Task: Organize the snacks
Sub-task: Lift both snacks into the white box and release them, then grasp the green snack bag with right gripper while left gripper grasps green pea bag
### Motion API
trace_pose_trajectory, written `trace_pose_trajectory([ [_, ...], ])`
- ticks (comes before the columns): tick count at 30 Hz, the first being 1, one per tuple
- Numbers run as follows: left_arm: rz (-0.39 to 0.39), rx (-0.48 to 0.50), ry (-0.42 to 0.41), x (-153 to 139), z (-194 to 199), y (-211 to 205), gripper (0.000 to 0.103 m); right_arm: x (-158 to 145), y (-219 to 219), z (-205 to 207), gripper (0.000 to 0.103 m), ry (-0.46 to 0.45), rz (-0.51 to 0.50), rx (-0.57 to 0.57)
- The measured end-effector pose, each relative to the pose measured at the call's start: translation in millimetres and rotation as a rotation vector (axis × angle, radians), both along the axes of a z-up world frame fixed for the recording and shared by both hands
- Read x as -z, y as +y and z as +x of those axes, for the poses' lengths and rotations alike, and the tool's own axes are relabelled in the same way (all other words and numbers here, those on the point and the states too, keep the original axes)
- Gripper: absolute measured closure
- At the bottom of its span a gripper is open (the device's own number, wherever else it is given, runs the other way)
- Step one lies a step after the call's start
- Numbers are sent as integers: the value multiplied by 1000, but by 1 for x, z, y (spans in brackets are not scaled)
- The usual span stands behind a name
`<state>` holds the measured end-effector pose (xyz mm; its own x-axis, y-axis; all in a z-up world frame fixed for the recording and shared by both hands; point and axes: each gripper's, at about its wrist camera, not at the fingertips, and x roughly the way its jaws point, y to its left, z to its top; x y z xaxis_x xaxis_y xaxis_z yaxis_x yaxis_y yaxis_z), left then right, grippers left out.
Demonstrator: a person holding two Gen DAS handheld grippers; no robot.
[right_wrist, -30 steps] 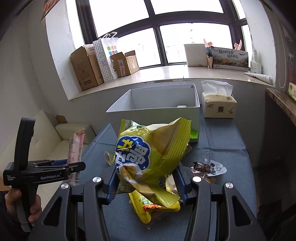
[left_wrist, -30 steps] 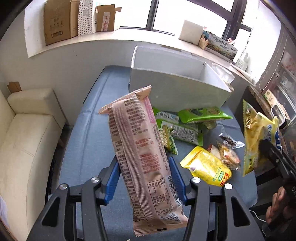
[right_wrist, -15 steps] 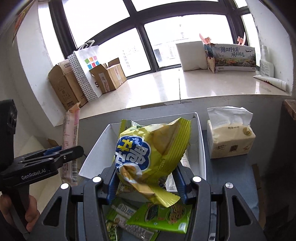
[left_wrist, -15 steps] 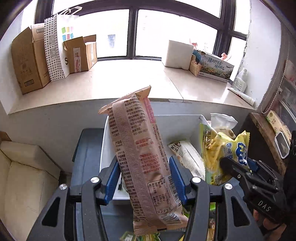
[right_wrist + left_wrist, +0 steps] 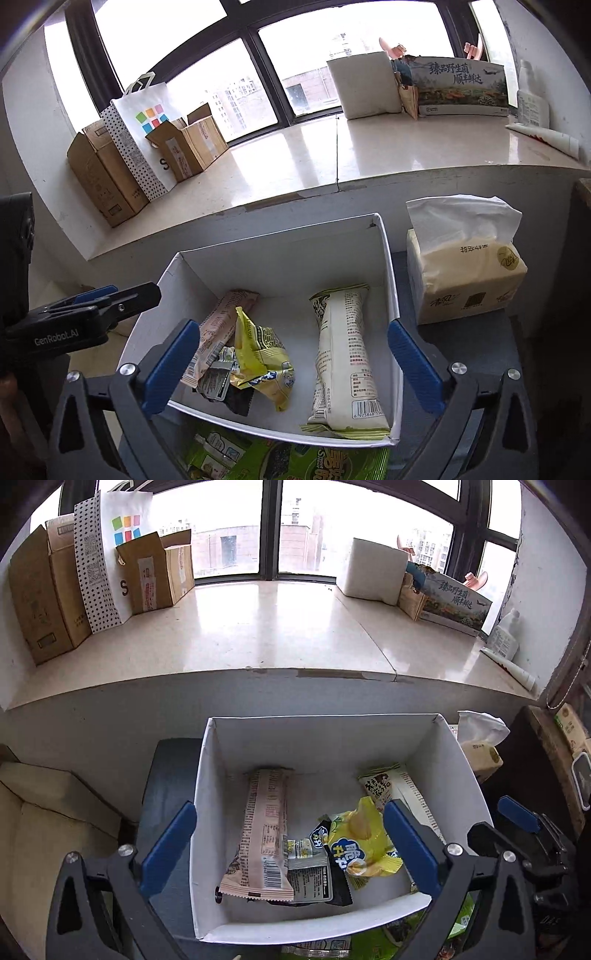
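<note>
Both grippers hang over the white box (image 5: pixel 207 812), jaws spread wide, nothing between the pads. The jaws of each have just been opening, releasing their packs. Left gripper (image 5: pixel 290 843): blue pads straddle the box's near left wall and its middle. Right gripper (image 5: pixel 293 360): pads over the box's near edge.

Box contents: pink pack (image 5: pixel 264 830) lies flat along the left side, lengthwise from near wall toward far wall. Yellow chip bag (image 5: pixel 360 843) sits crumpled in the near middle, lying on a small grey-black sachet (image 5: pixel 308 878) and touching the pink pack's near end in the right wrist view. White-green pack (image 5: pixel 345 354) lies along the right wall.

Outside the box: green packets (image 5: pixel 288 461) lie against its near wall on the blue surface (image 5: pixel 480 339). Tissue pack (image 5: pixel 465 273) stands just beside the box's right wall.
</note>
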<state>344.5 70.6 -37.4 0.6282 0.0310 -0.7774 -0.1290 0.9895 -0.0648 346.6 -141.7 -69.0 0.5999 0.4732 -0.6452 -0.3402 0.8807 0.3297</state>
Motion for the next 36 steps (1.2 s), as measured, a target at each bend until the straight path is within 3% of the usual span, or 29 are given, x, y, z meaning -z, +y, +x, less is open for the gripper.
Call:
trace_pose_trajectory([
  [4, 10, -3, -34, -4, -16, -2, 0, -7, -9, -12, 0, -38, 7, 20],
  [7, 14, -35, -141, -12, -39, 4, 0, -19, -19, -30, 0, -77, 31, 47],
  [12, -30, 1, -246, -28, -106, 2, 0, -45, -48, -97, 0, -292, 131, 92],
  [16, -31, 73, -194, -23, -160, -12, 0, -37, -48, -137, 0, -195, 77, 33],
  [19, -22, 81, -164, -6, -200, -21, 0, -17, -54, -169, 0, -159, 71, 58],
  [26, -144, 6, -29, 49, -280, -34, 0, 28, -51, -235, 0, -62, 35, 64],
  [29, -129, 14, -5, 57, -296, -42, 0, 39, -45, -244, 0, -16, 35, 24],
  [36, -143, -6, -14, 53, -297, -37, 0, 44, -38, -237, 0, -3, 9, 28],
])
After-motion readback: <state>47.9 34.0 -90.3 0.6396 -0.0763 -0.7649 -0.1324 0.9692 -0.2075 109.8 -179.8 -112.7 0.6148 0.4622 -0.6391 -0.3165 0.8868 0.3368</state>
